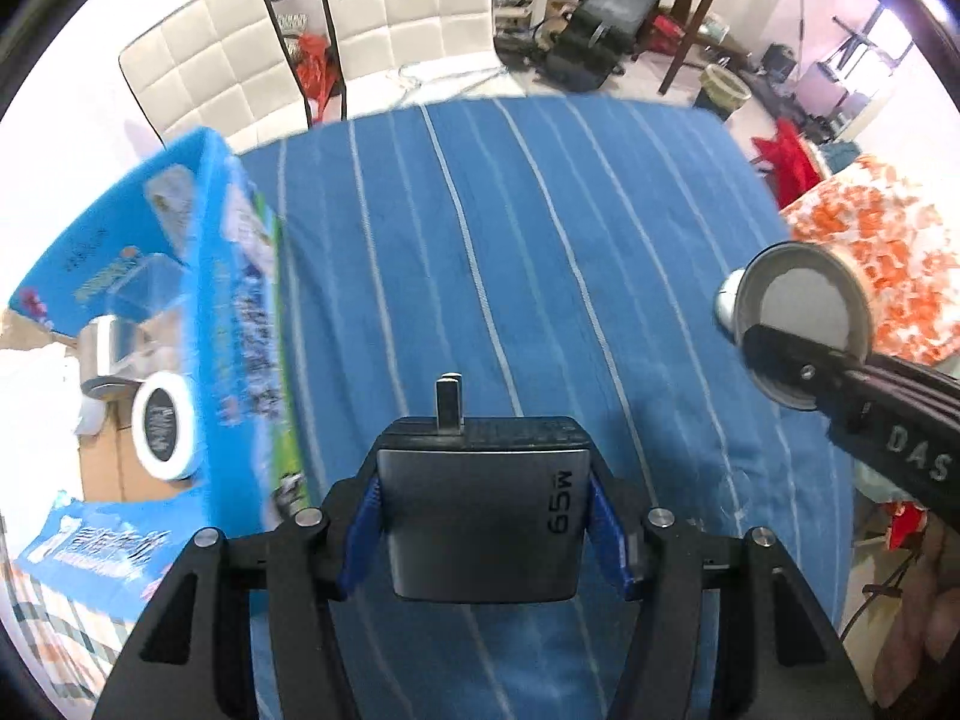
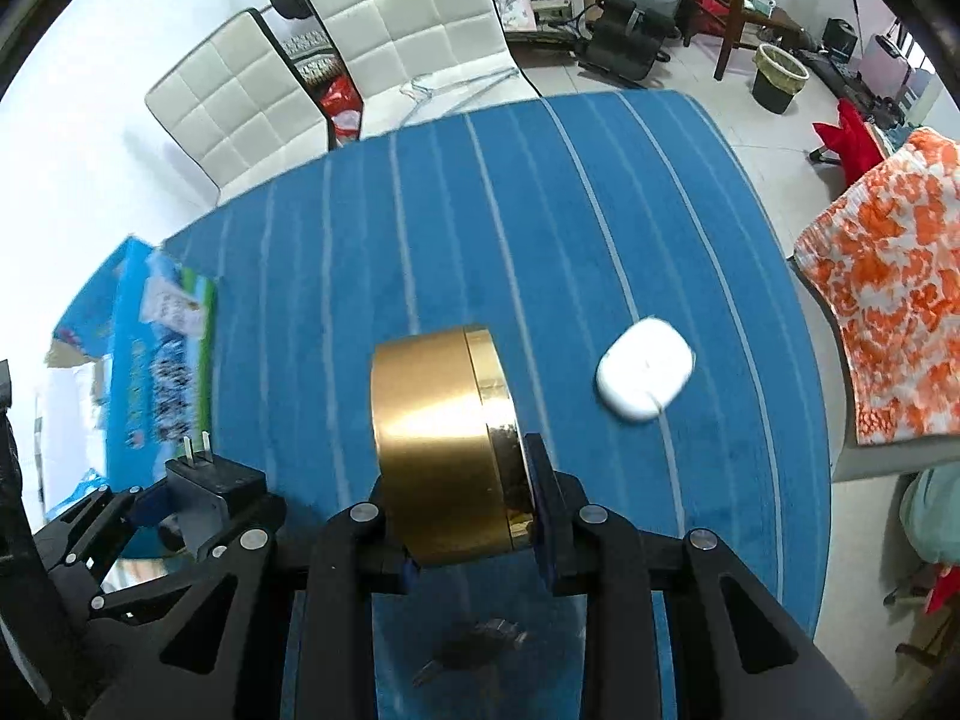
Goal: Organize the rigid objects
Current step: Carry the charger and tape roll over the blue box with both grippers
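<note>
Left gripper [image 1: 486,510] is holding grey charger [image 1: 483,516], pins fwd; right gripper [image 2: 474,516] is clamping gold tin [image 2: 444,444]. Blue box [image 1: 180,300] is lying to the left, nearer left hand.

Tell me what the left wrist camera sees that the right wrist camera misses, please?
Only the left wrist view looks into the blue printed cardboard box, where a white ring-shaped roll lies. Only the right wrist view shows the white rounded plastic case lying on the cloth and a dark keyring below the tool. Both show the blue striped tablecloth, the grey 65W charger block clamped in the left tool, and the gold round tin clamped in the right tool.
</note>
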Action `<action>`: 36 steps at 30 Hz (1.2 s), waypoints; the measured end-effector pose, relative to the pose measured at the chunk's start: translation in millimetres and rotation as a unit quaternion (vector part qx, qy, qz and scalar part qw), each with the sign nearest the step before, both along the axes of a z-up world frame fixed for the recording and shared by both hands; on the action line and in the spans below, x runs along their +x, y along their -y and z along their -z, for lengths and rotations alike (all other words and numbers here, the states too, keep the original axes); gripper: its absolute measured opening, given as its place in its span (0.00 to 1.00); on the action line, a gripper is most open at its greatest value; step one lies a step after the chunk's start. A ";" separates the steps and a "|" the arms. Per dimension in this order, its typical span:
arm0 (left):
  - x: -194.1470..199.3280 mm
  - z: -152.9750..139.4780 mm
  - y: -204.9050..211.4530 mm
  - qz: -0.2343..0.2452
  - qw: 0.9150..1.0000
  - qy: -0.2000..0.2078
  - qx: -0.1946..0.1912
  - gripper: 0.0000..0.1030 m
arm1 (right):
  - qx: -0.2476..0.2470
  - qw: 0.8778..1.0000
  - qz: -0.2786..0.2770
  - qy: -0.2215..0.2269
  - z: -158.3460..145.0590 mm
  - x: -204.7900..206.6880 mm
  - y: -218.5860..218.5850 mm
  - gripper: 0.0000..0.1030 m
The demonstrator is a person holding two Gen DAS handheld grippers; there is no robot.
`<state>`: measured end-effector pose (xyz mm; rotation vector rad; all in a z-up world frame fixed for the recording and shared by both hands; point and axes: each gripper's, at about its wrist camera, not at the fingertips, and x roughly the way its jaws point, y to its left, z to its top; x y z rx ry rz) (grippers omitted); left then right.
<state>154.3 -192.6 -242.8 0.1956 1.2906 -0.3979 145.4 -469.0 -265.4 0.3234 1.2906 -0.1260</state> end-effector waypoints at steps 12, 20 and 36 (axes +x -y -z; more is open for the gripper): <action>-17.7 -90.8 -115.4 -0.005 0.997 0.069 -0.033 0.54 | -0.008 0.998 -0.034 0.054 -88.7 -36.5 -113.9 0.29; -3.0 -95.1 -230.2 -0.060 0.995 0.080 0.010 0.54 | 0.031 0.993 -0.088 0.077 -114.0 -22.8 -225.7 0.29; 70.0 27.6 -319.3 -0.093 0.991 -0.030 0.094 0.54 | 0.088 0.989 -0.117 -0.030 -5.3 57.7 -365.5 0.29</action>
